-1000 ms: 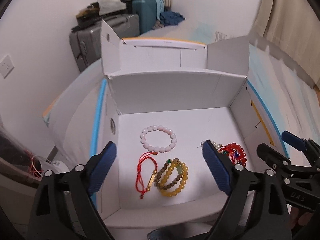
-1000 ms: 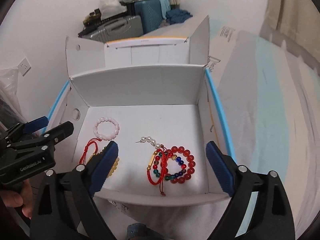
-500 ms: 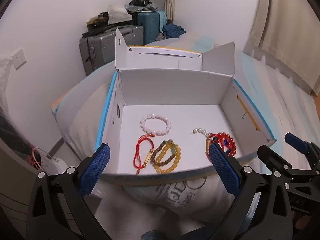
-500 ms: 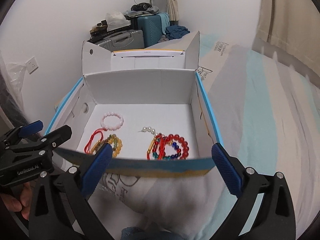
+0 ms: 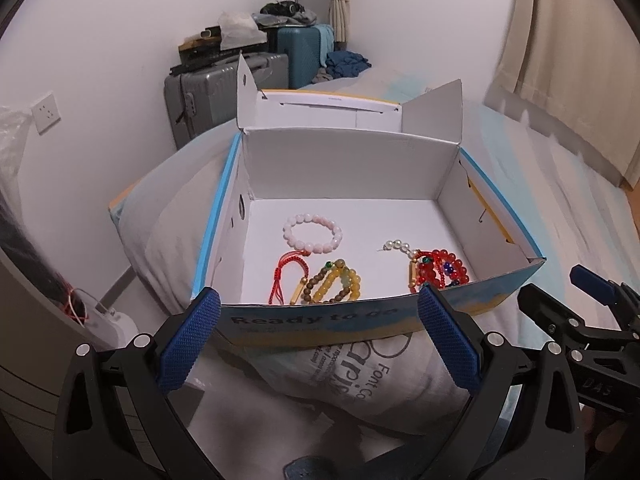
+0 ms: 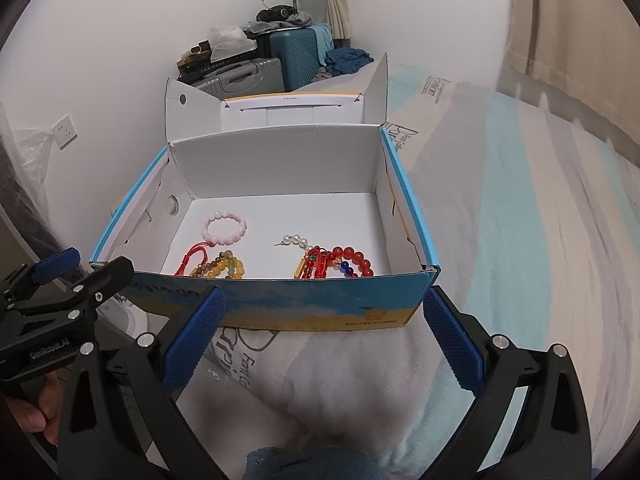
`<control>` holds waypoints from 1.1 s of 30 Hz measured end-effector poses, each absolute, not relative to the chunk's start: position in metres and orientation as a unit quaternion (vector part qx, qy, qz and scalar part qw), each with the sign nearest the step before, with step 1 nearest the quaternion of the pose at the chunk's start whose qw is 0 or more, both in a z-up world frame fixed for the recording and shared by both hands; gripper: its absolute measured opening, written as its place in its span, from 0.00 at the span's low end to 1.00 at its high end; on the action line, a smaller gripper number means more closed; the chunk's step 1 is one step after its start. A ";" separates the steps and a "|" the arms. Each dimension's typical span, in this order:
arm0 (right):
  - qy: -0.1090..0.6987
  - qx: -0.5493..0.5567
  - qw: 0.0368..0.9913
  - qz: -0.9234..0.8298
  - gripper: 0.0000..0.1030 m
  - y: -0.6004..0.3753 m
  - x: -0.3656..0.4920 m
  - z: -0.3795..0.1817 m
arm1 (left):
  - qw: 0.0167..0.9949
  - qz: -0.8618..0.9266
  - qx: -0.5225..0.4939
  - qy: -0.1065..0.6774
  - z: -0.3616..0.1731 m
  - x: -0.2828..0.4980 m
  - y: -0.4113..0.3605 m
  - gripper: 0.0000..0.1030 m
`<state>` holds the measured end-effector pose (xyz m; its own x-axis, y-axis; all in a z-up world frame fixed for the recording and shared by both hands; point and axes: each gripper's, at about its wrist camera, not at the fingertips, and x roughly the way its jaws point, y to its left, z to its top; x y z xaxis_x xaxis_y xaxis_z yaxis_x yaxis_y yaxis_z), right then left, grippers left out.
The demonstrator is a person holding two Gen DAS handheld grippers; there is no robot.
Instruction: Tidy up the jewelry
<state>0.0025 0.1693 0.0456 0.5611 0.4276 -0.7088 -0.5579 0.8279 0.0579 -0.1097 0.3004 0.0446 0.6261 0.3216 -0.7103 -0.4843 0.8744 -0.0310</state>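
Note:
An open white cardboard box (image 5: 348,168) (image 6: 280,168) with blue outer walls sits on a pillow on the bed. Inside lie a pink bead bracelet (image 5: 312,233) (image 6: 225,226), a red cord bracelet (image 5: 285,276) (image 6: 194,258), a yellow and brown bead bracelet (image 5: 334,285) (image 6: 222,269), and a tangle of red beads, pearls and cord (image 5: 434,270) (image 6: 334,264). My left gripper (image 5: 318,320) is open and empty, in front of the box's near wall. My right gripper (image 6: 320,320) is open and empty, also in front of the box.
Grey and teal suitcases (image 5: 224,88) (image 6: 280,56) with clutter on top stand against the far wall. The striped bed cover (image 6: 520,220) stretches to the right. A curtain (image 5: 568,52) hangs at the right. The white pillow (image 5: 332,380) lies under the box.
Both grippers have pulled back and out of the box toward me. The box's near wall now stands between them and the jewelry. Both stay open.

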 end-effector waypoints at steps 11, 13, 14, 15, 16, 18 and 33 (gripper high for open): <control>0.379 -0.087 0.880 0.274 0.93 0.166 0.005 0.044 | 0.893 0.215 -0.118 0.379 0.040 -0.106 0.298 0.94; 0.379 -0.089 0.880 0.274 0.93 0.166 0.005 0.044 | 0.892 0.223 -0.111 0.376 0.040 -0.106 0.296 0.94; 0.379 -0.090 0.879 0.274 0.93 0.166 0.005 0.044 | 0.894 0.224 -0.106 0.374 0.040 -0.106 0.295 0.94; 0.378 -0.092 0.879 0.275 0.93 0.166 0.004 0.044 | 0.895 0.224 -0.105 0.372 0.040 -0.105 0.295 0.94; 0.378 -0.093 0.879 0.275 0.93 0.166 0.005 0.045 | 0.895 0.224 -0.106 0.370 0.040 -0.105 0.294 0.94; 0.378 -0.093 0.879 0.276 0.93 0.166 0.005 0.046 | 0.895 0.221 -0.110 0.370 0.040 -0.105 0.294 0.94; 0.378 -0.090 0.878 0.279 0.93 0.169 0.005 0.049 | 0.899 0.228 -0.095 0.362 0.048 -0.107 0.288 0.94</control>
